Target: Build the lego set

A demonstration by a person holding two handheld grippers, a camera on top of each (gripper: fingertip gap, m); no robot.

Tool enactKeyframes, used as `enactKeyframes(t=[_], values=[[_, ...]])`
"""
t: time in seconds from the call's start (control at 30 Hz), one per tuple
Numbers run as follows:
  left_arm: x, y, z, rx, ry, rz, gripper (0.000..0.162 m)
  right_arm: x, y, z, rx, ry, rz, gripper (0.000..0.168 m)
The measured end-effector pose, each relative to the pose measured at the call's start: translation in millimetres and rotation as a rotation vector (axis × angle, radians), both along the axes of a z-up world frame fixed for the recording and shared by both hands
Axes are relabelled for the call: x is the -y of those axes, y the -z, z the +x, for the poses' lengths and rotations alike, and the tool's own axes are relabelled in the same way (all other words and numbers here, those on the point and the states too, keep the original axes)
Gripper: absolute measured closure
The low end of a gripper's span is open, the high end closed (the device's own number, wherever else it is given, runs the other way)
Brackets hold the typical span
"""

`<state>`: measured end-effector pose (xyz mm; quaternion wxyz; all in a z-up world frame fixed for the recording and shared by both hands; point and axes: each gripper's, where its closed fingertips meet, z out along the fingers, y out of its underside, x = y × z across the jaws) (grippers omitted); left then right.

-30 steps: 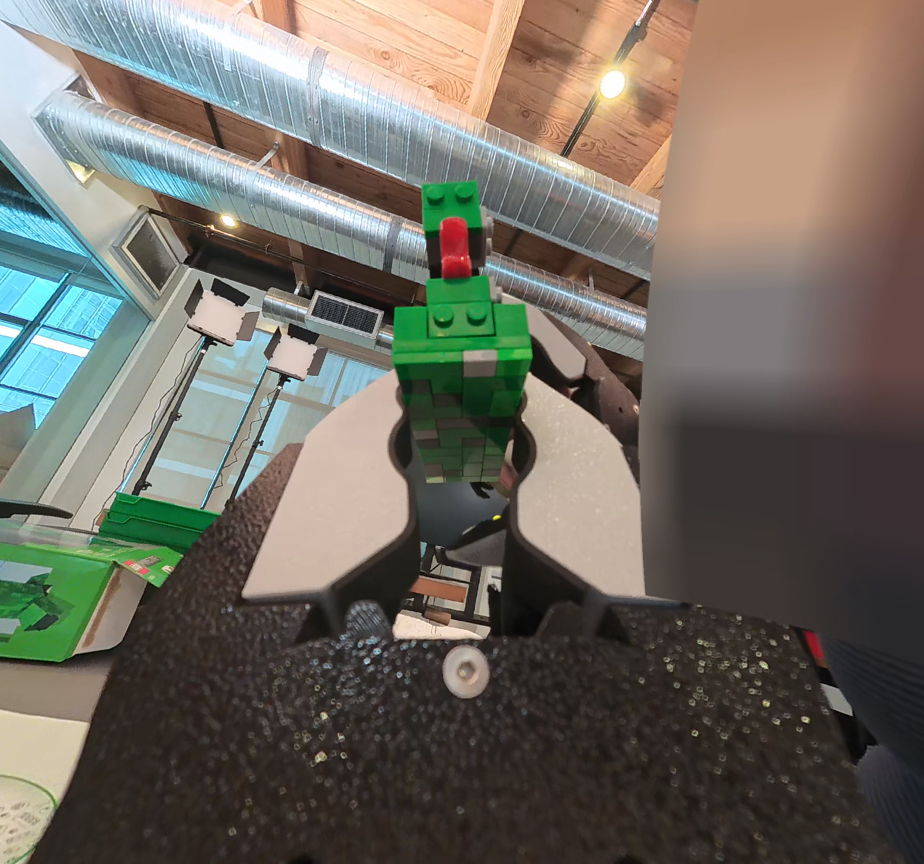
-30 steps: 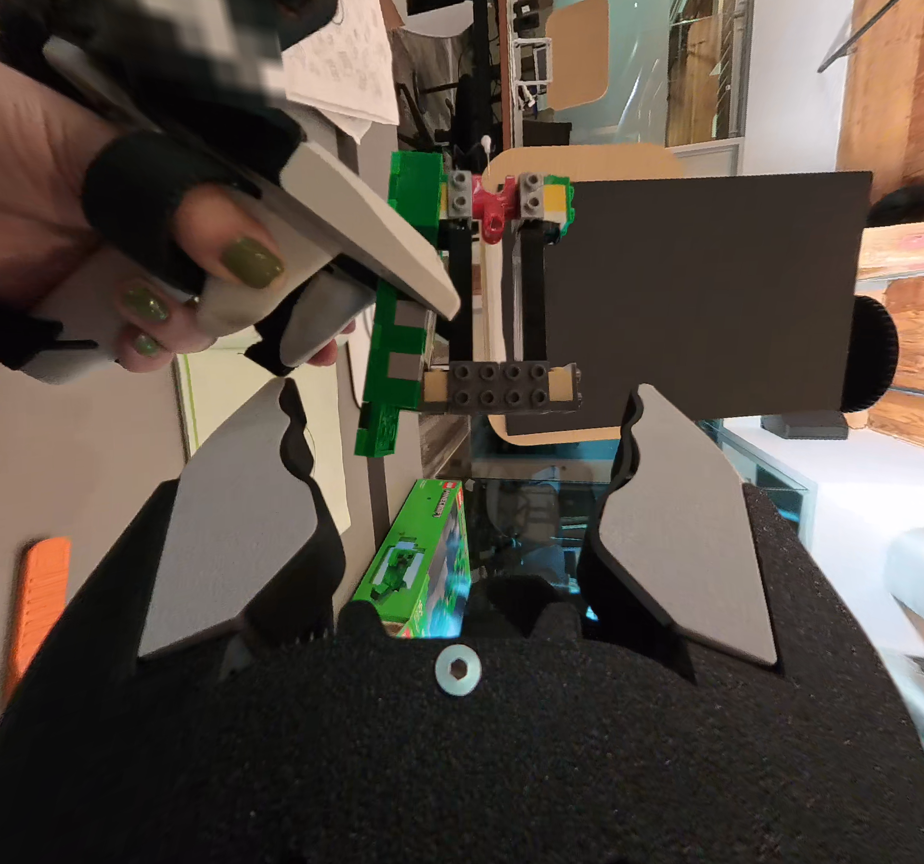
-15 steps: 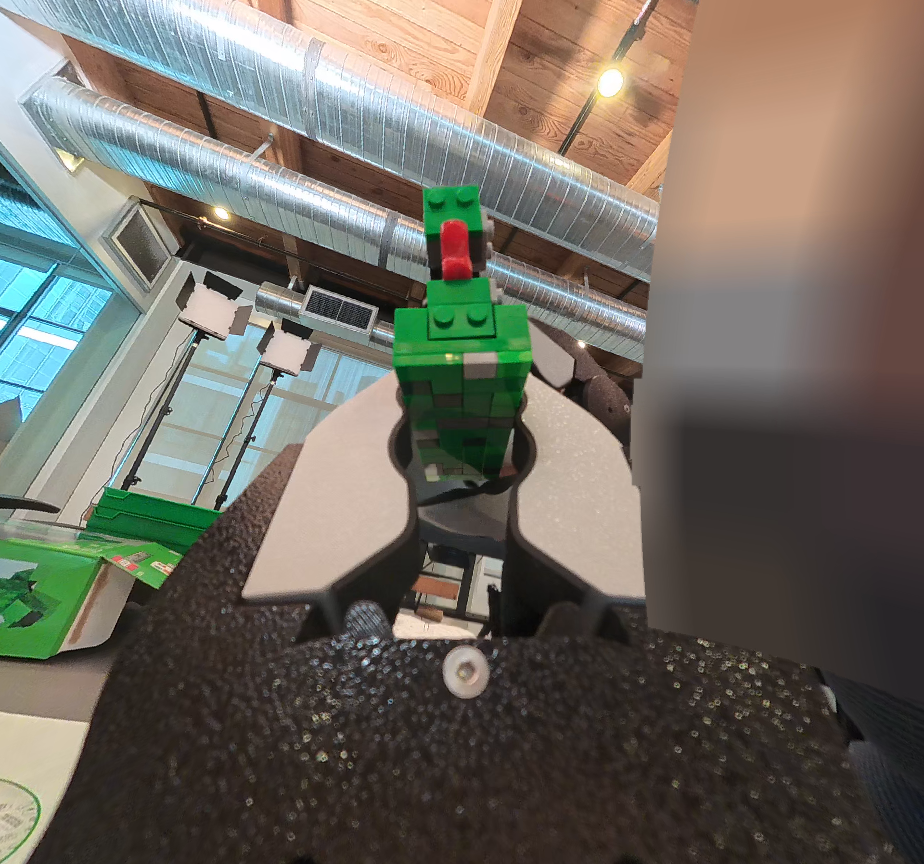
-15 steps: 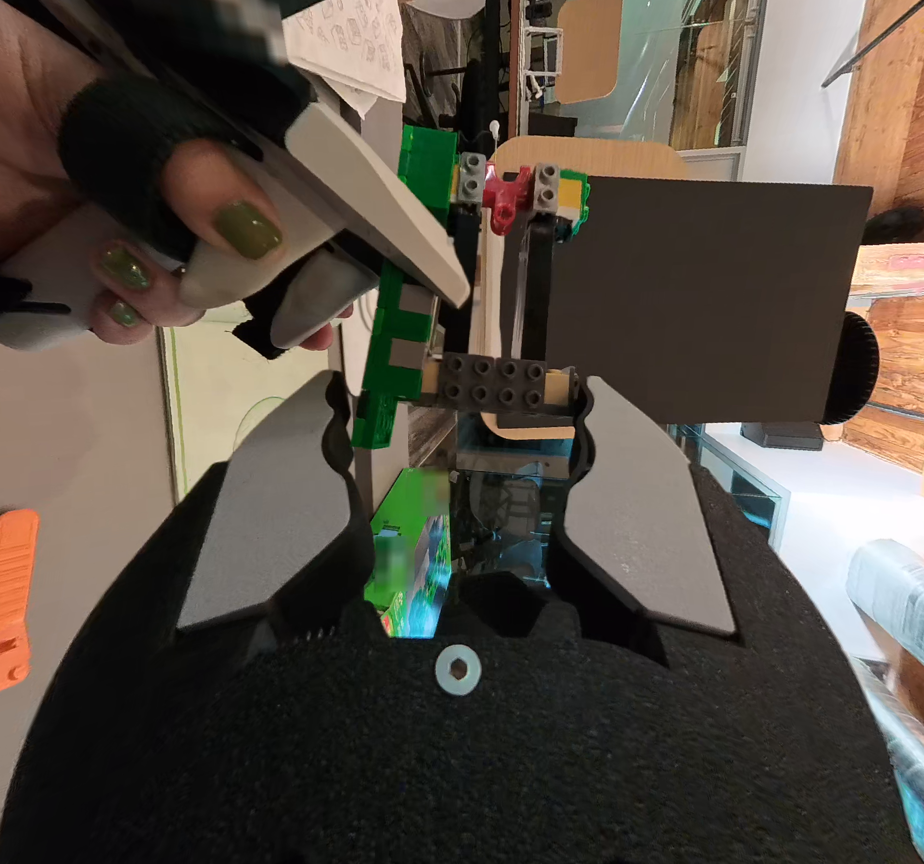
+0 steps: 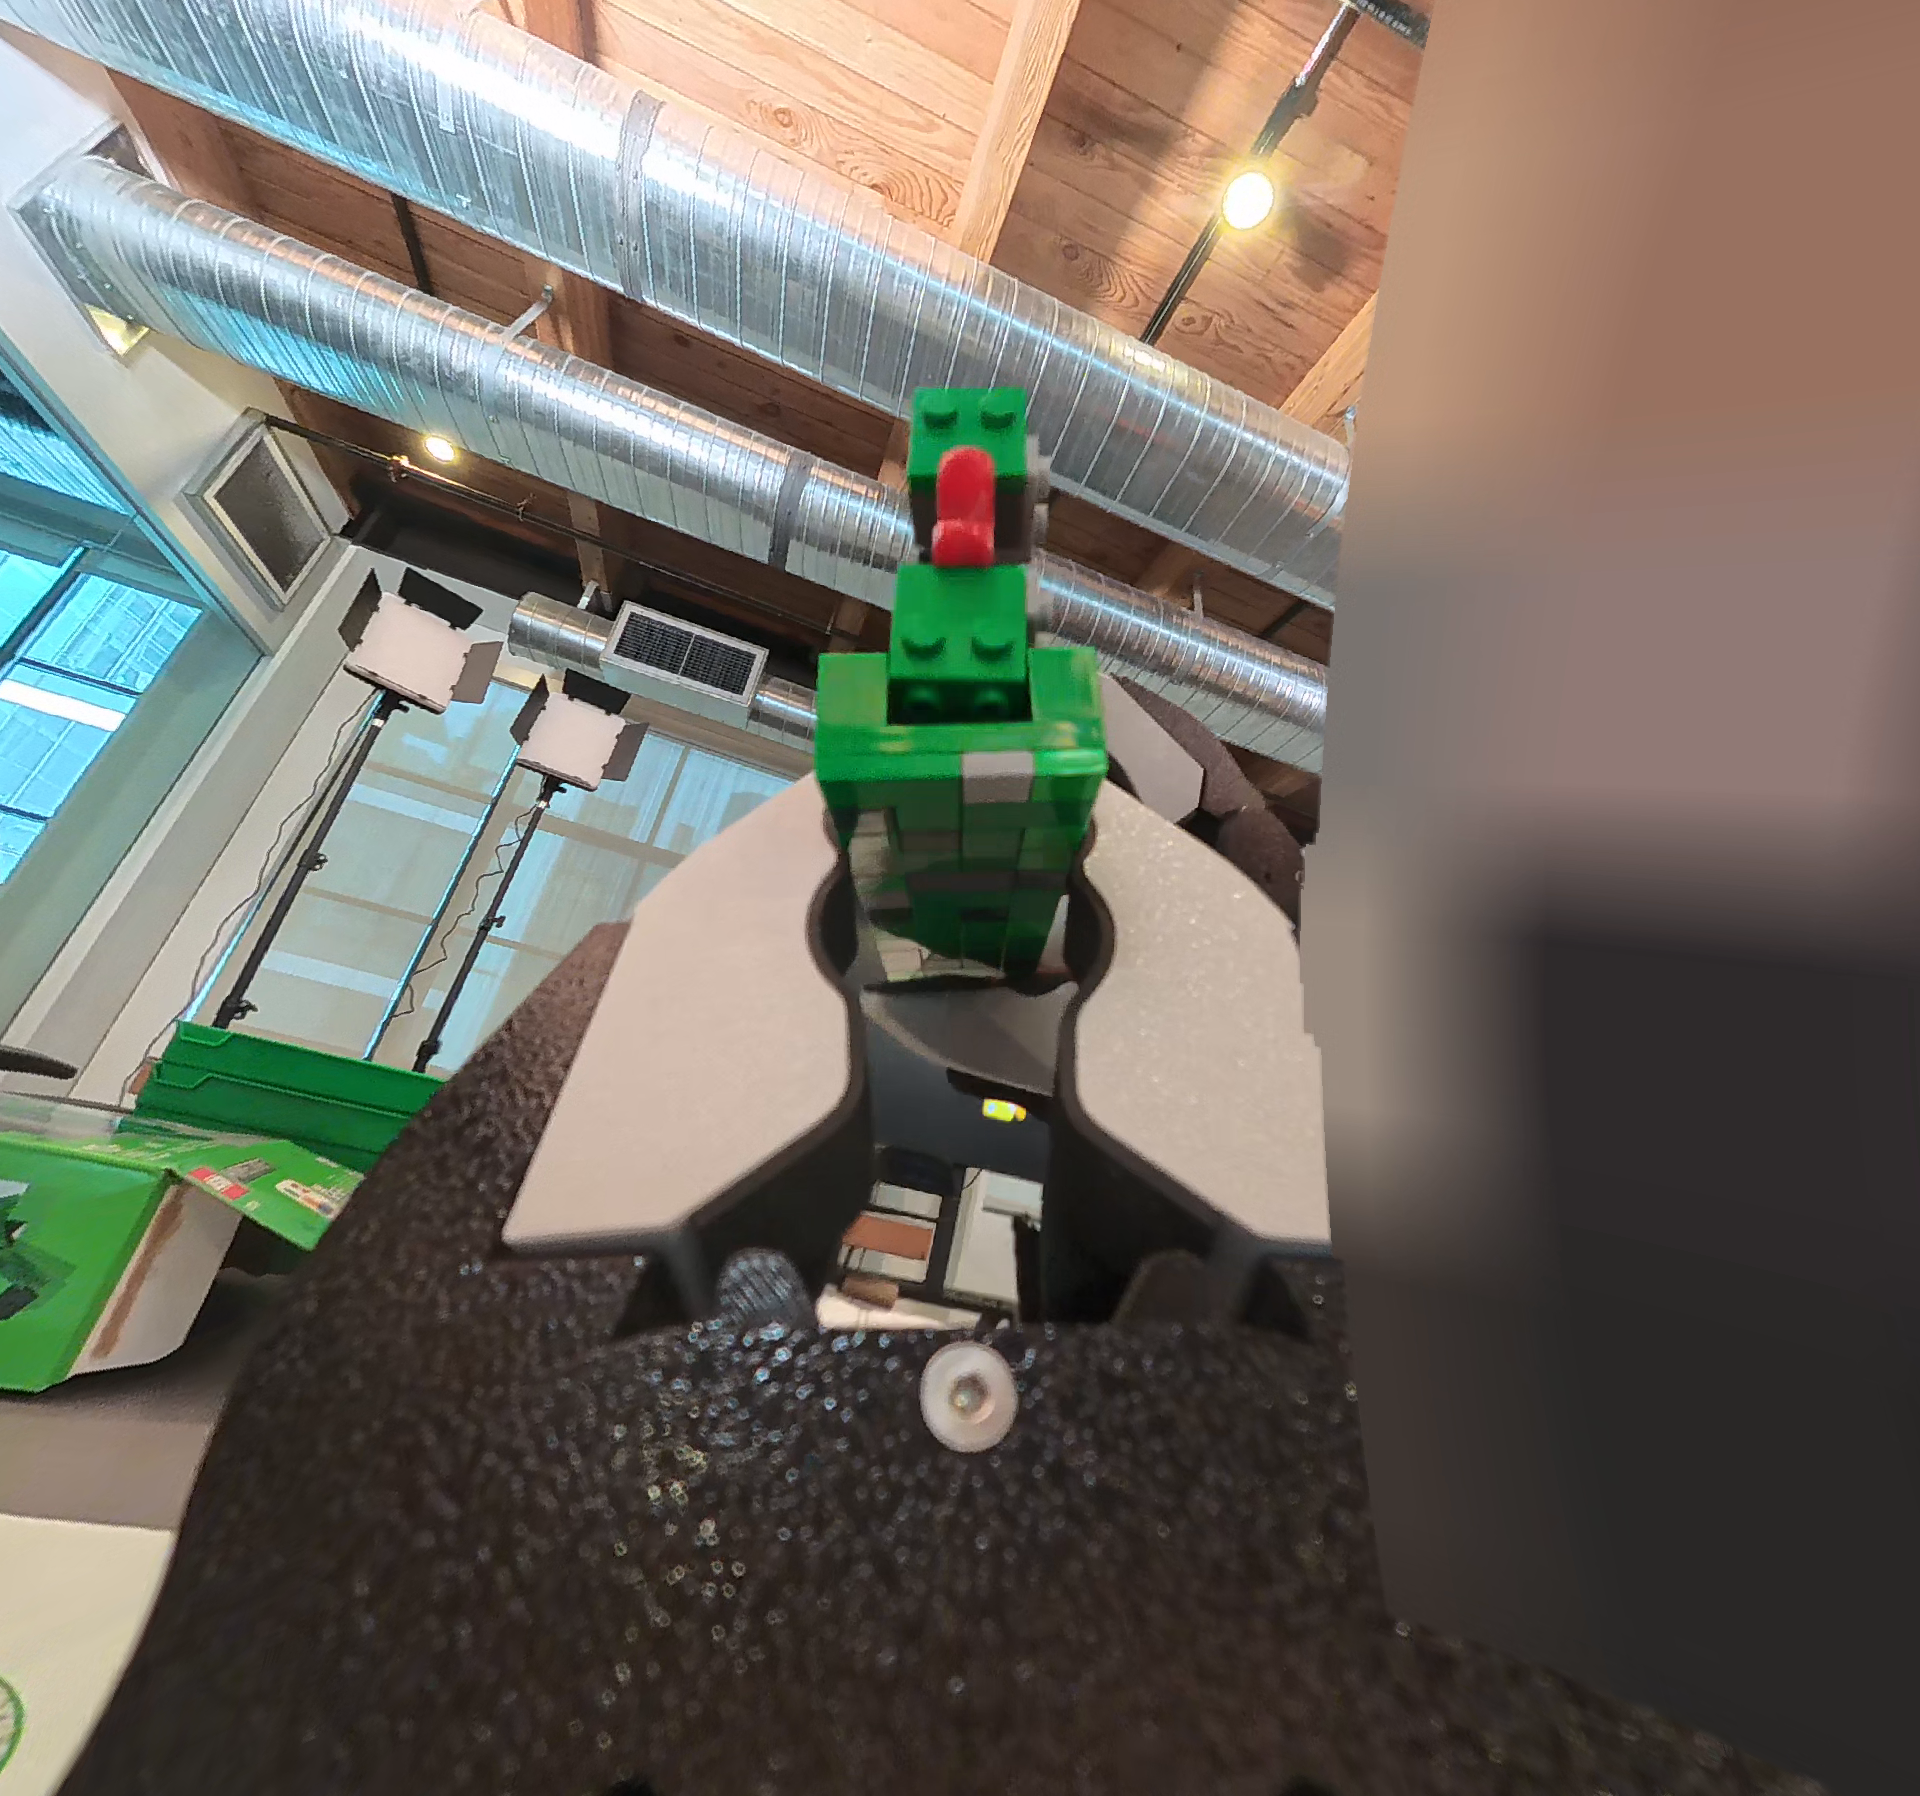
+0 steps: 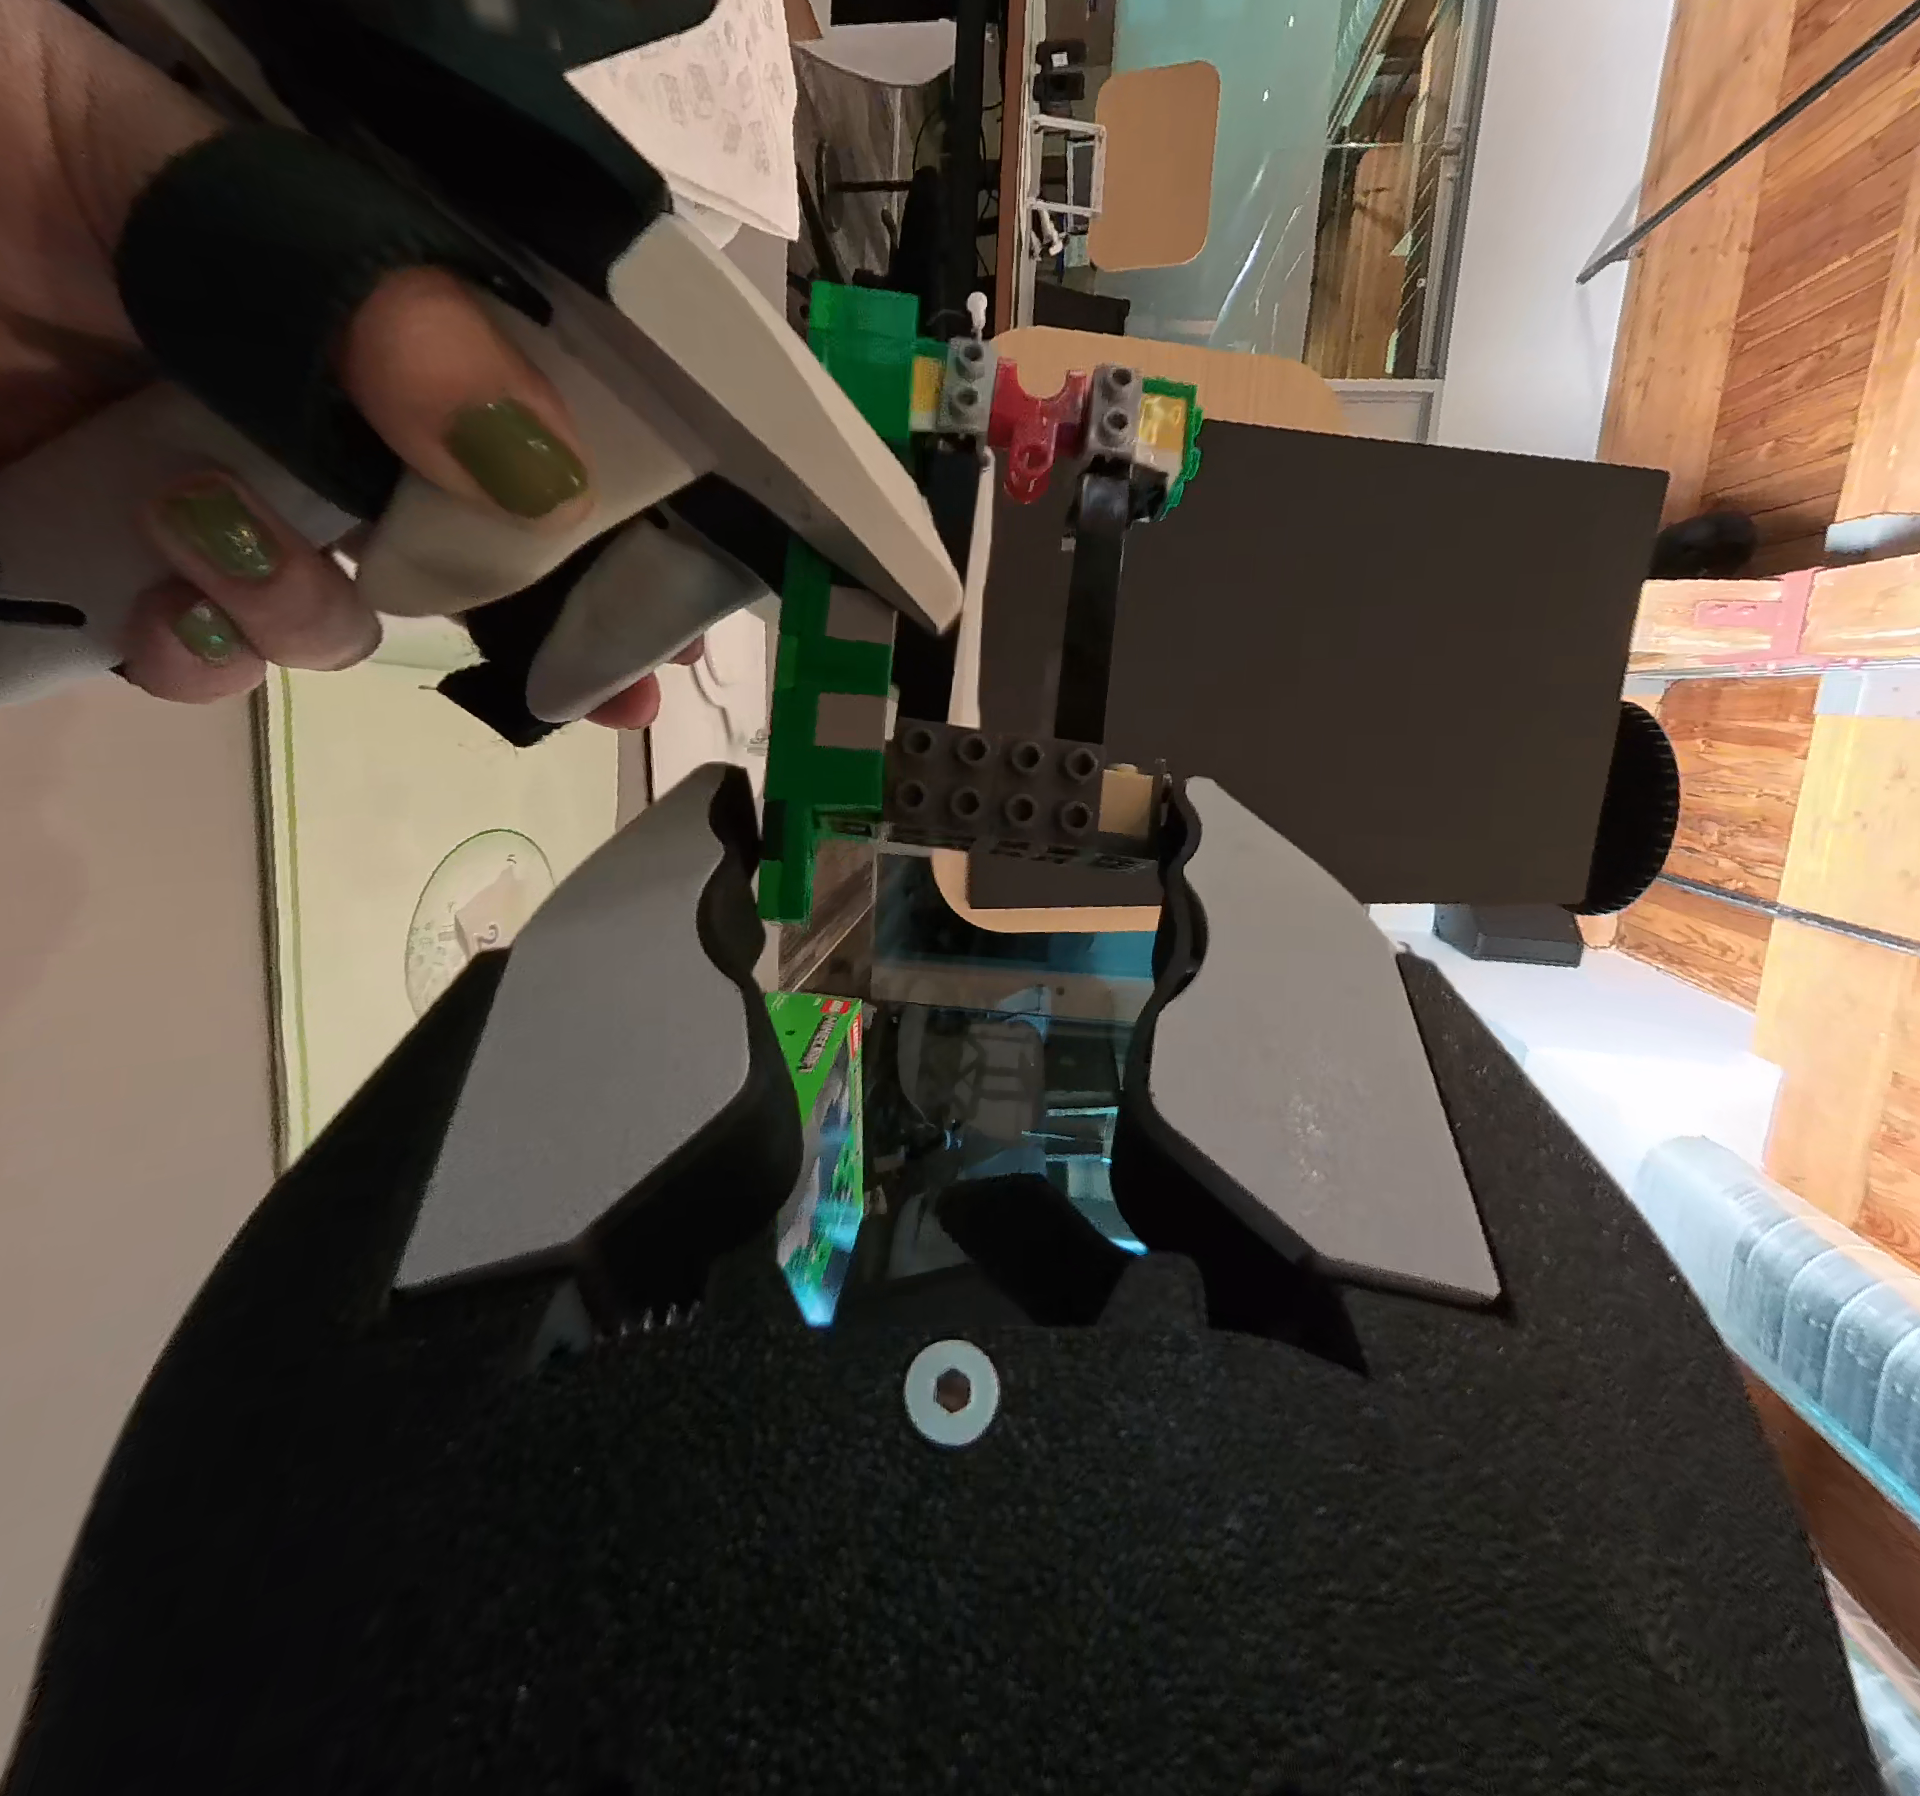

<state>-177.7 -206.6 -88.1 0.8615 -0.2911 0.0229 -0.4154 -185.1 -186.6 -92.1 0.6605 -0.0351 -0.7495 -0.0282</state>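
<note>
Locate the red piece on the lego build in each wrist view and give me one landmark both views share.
Left wrist view: the red piece sits upper centre, between two green blocks at the far end of the build held in the left gripper.
Right wrist view: the red piece sits upper centre, between two grey studded bricks.
Shared landmark: the green box, lower left in the left view, between the right gripper's fingers in the right view.
</note>
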Motion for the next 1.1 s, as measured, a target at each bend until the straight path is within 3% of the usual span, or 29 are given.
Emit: enactKeyframes(t=[0.63, 1.1], values=[[-4.7, 1.8, 4.1, -0.020, -0.009, -0.025, 0.126, -8.2, 5.7, 5.1, 0.101, 0.021, 0.076, 0.090], [0.2, -0.1, -9.5, 0.009, -0.086, -0.012, 0.126, -13.4, 11.2, 15.3, 0.135, 0.032, 0.025, 0.072]])
